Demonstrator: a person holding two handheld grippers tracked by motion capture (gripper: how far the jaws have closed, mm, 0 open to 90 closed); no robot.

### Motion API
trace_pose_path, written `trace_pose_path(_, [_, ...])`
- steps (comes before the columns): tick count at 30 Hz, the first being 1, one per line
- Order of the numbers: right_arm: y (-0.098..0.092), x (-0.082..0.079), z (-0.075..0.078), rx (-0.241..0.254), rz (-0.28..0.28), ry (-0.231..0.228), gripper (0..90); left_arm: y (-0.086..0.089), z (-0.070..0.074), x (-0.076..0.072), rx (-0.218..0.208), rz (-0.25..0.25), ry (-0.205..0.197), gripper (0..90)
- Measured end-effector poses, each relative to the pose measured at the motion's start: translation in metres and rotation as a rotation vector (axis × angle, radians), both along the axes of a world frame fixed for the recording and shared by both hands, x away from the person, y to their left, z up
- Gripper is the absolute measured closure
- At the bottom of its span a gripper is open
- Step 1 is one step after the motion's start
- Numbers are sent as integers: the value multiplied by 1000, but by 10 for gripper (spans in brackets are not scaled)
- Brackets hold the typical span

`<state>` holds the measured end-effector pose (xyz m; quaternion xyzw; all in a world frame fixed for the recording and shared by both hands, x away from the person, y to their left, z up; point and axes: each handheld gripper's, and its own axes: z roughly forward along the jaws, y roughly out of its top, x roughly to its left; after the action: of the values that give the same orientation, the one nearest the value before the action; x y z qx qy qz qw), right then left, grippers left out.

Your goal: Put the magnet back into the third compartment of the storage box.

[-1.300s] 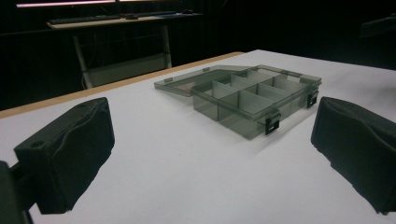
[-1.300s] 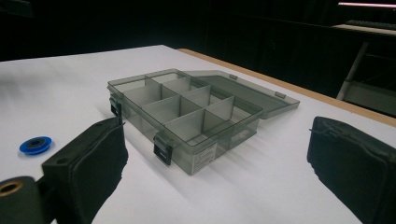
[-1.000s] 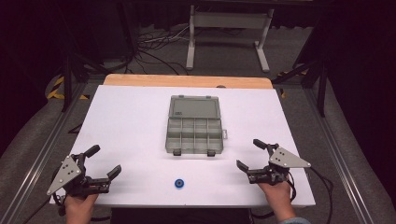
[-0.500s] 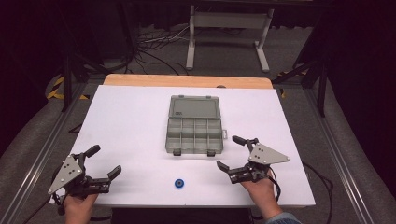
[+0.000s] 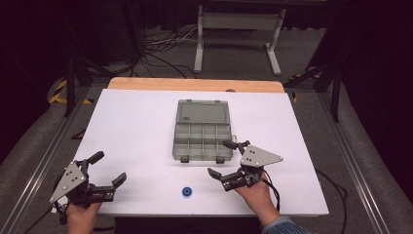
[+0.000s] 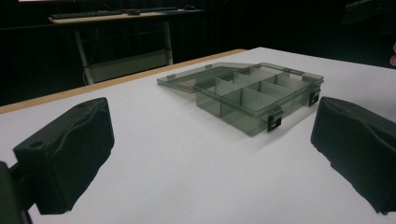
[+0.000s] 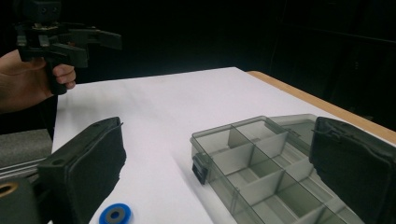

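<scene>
Nearest us, our left tool point(image 5: 104, 181) hangs released over the near left corner of the white worktop point(image 5: 136, 126), holding nothing, and our right tool point(image 5: 225, 158) is likewise released, its jaws spread just off the near right corner of the compartment box point(image 5: 202, 131). Between the two, close to the near edge, lies a small blue ring point(image 5: 186, 191), flat and round with a dark hole at its centre. We judge that ring the risky piece: it is low and smooth, so padded jaws closing on it could skid it over the slick worktop or flick it off the near edge. The right tool sits close enough to the box that a careless swing could knock its front wall or catch a dark latch point(image 7: 201, 169), and the light plastic would probably slide. The box is smoky, translucent grey, rectangular, split by thin partitions into empty cells, its lid point(image 5: 203, 111) folded flat behind it. The worktop's far edge shows a strip of bare wood point(image 5: 195, 85).
</scene>
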<state>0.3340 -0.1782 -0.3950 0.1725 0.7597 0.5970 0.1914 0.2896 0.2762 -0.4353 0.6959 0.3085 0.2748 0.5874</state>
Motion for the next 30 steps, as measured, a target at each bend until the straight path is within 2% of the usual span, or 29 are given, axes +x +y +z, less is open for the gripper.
trace_pose_path(7, [13,4,0,10,36,23,35,0,1,2,-4,-4,-4,1])
trace_pose_path(10, [19,4,3,-10,58,21,30,-1,1,2,-1,-5,-4,1])
trace_pose_path(14, [27,3,8,-60,95,28,25,-1,1,2,2,-2,0,1])
trace_pose_path(21, [39,5,11,-47,129,47,25,0,1,1,-2,-4,1,1])
trace_pose_path(26, [42,6,15,-104,140,77,48,0,1,1,-11,-4,4,1])
trace_pose_path(30, [46,7,21,-194,161,128,92,0,0,1,-9,-5,4,1])
